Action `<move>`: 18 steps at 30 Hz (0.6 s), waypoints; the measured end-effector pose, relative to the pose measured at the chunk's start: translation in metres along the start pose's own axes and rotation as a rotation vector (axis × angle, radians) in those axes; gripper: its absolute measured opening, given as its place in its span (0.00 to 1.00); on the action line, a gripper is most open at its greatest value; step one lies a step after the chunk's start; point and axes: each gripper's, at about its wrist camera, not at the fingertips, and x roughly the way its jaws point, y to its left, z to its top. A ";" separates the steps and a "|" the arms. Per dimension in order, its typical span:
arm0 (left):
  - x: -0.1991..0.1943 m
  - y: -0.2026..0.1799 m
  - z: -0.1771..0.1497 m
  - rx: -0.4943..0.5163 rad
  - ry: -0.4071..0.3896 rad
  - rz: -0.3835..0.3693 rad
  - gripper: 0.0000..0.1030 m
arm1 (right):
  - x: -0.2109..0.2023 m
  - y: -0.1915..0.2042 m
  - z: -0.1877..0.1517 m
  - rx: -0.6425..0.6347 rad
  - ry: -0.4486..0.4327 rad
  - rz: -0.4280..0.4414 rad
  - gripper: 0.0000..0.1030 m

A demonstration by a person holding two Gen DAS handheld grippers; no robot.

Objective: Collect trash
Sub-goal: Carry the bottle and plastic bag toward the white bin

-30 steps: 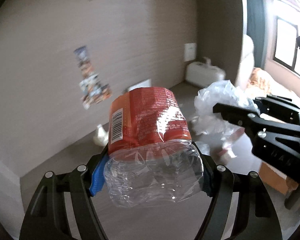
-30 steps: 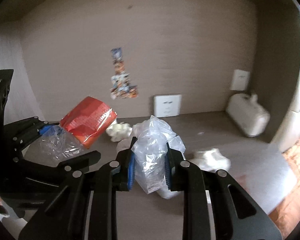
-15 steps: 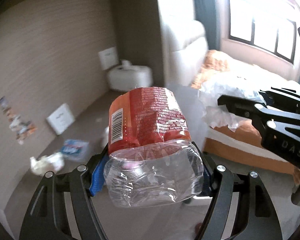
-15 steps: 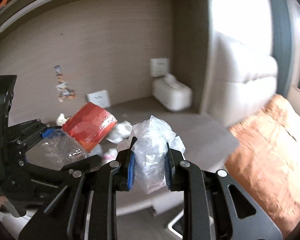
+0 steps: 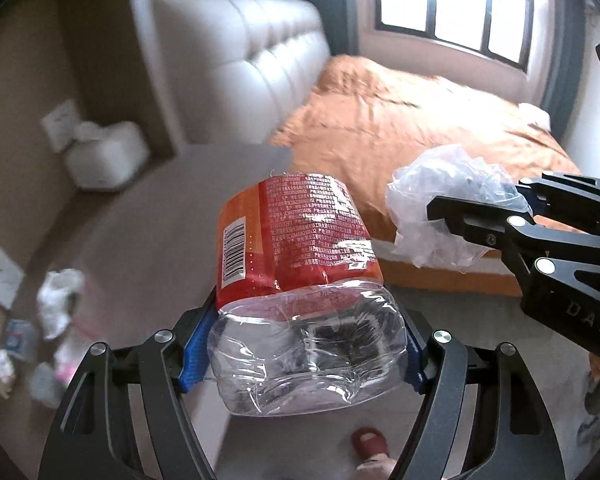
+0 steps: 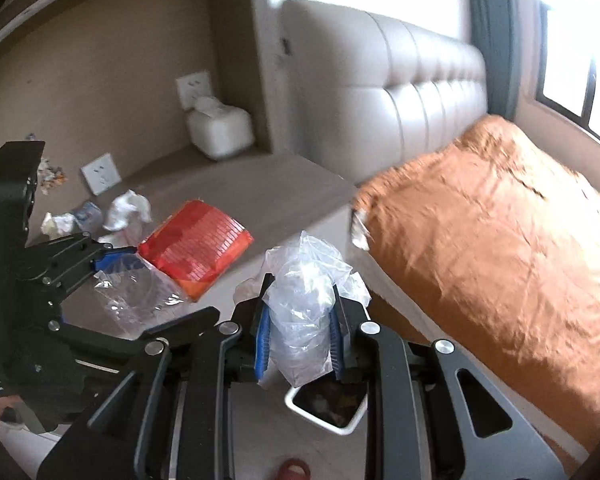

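My left gripper [image 5: 302, 354] is shut on a crushed clear plastic bottle [image 5: 300, 312] with a red-orange label, gripping its clear base; from the right wrist the same bottle [image 6: 184, 256] shows at the left. My right gripper [image 6: 300, 332] is shut on a crumpled clear plastic bag [image 6: 304, 300], which appears from the left wrist as a wad [image 5: 440, 216] at the right. Just below the bag sits a white trash bin [image 6: 328, 404] on the floor, with dark contents showing inside it.
A grey-brown bedside shelf [image 6: 228, 184] holds crumpled tissues [image 6: 126, 208], a small wrapper [image 6: 86, 214] and a white tissue box [image 6: 220, 130]. A bed with an orange cover [image 6: 492, 232] and padded headboard fills the right. A foot in a red slipper [image 5: 370, 442] stands on the floor.
Both grippers swung right, away from the shelf wall toward the bed and floor, each keeping its load. The white bin has come into view under the right gripper.
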 end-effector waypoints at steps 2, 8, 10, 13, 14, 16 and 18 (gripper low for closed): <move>0.018 -0.015 0.000 0.020 0.025 -0.022 0.70 | 0.009 -0.017 -0.011 0.027 0.021 -0.019 0.24; 0.089 -0.043 -0.013 0.064 0.117 -0.081 0.70 | 0.044 -0.051 -0.046 0.075 0.090 -0.028 0.24; 0.110 -0.050 -0.020 0.078 0.139 -0.093 0.70 | 0.064 -0.061 -0.061 0.089 0.120 -0.024 0.24; 0.151 -0.059 -0.036 0.092 0.179 -0.117 0.70 | 0.093 -0.072 -0.081 0.107 0.154 -0.016 0.24; 0.161 -0.064 -0.040 0.093 0.190 -0.123 0.70 | 0.101 -0.074 -0.086 0.110 0.160 -0.014 0.25; 0.192 -0.065 -0.056 0.085 0.208 -0.135 0.70 | 0.126 -0.081 -0.105 0.117 0.166 0.013 0.25; 0.221 -0.065 -0.075 0.071 0.233 -0.145 0.70 | 0.160 -0.086 -0.129 0.119 0.209 0.013 0.25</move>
